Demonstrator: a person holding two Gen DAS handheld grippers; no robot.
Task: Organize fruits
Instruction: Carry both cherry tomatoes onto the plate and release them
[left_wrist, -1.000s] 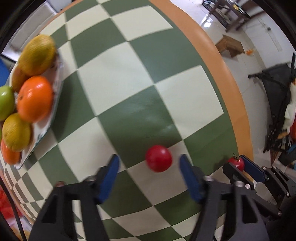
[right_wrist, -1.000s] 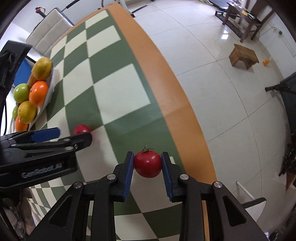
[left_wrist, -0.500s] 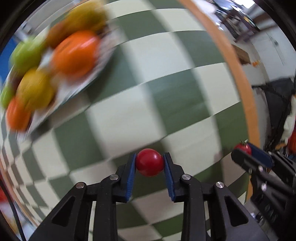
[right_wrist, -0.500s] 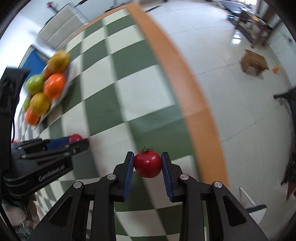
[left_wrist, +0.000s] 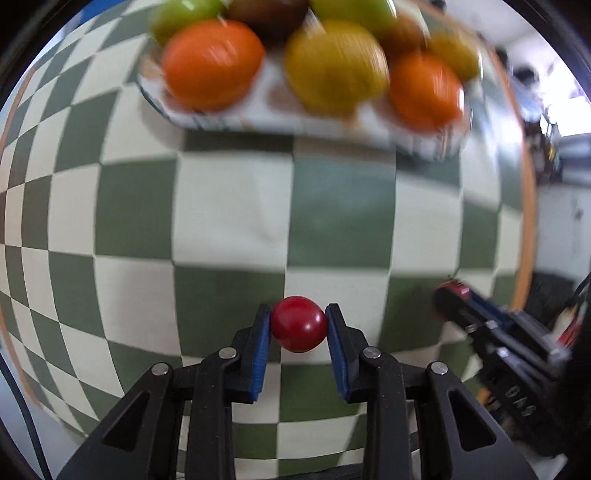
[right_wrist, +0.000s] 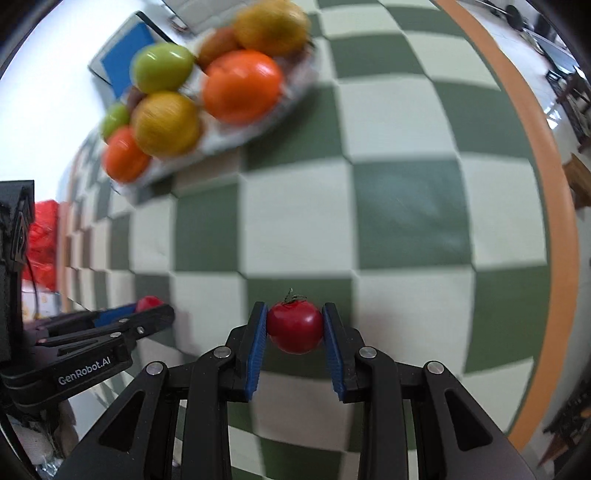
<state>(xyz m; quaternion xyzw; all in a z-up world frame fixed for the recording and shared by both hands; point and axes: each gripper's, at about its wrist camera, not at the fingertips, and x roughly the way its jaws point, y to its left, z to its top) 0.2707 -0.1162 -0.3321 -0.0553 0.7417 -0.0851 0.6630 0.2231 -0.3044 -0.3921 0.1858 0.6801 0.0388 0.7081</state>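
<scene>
My left gripper (left_wrist: 299, 325) is shut on a small smooth red tomato (left_wrist: 299, 324), held above the checked tablecloth. My right gripper (right_wrist: 295, 326) is shut on a second red tomato (right_wrist: 294, 326) that has a green stalk on top. A white plate (left_wrist: 266, 114) piled with oranges, yellow citrus and green fruit lies ahead of the left gripper, blurred. In the right wrist view the same plate (right_wrist: 266, 125) sits at the upper left, and the left gripper (right_wrist: 147, 310) shows at the lower left with its tomato. The right gripper (left_wrist: 458, 291) appears at the right edge of the left wrist view.
The green and cream checked cloth (right_wrist: 399, 206) covers a table with an orange rim (right_wrist: 554, 206) on the right. A blue-backed chair (right_wrist: 122, 62) stands beyond the plate. Something red (right_wrist: 42, 240) lies off the table's left side.
My left gripper closed on the loose red tomato and lifted it. Both grippers then swung toward the fruit plate, which now fills the top of the left wrist view.
</scene>
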